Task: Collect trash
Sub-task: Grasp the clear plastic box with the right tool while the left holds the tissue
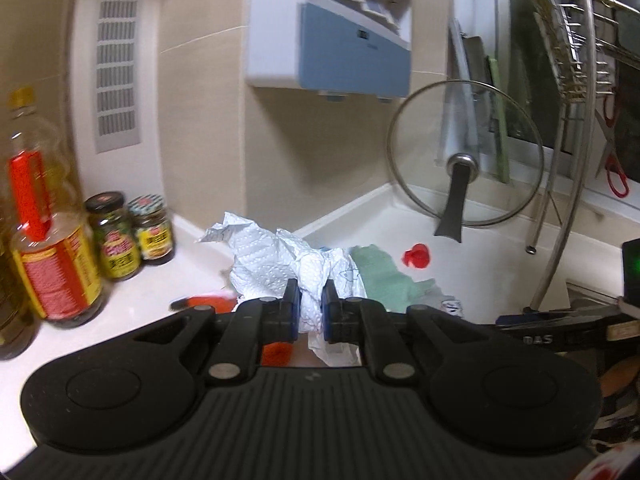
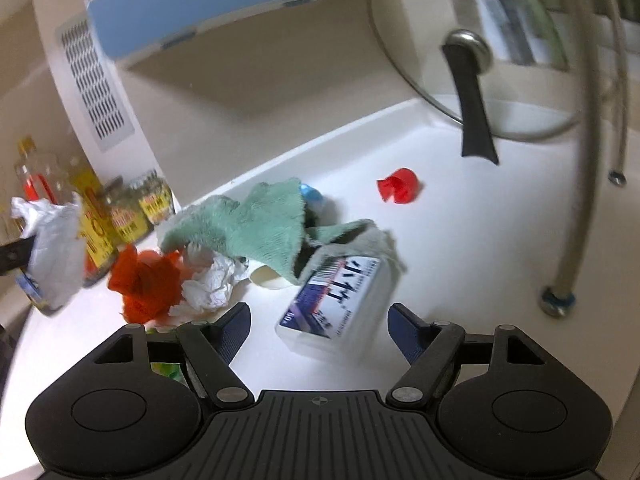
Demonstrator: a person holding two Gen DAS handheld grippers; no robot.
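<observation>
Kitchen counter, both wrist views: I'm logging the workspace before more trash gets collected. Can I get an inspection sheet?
Surface: white counter, dry as far as shown.
Job's things: crumpled paper towel in the left gripper; orange wrapper; white tissue wad; red scrap; white box, printed side up.
Clutter: green cloth draped over the box's far end; oil bottle; sauce jars.
Grippers: left gripper shut on the paper towel; right gripper open, facing the box.
Cables: metal hose at right.
Surroundings: glass lid leaning upright; wall vent; blue-white appliance.
</observation>
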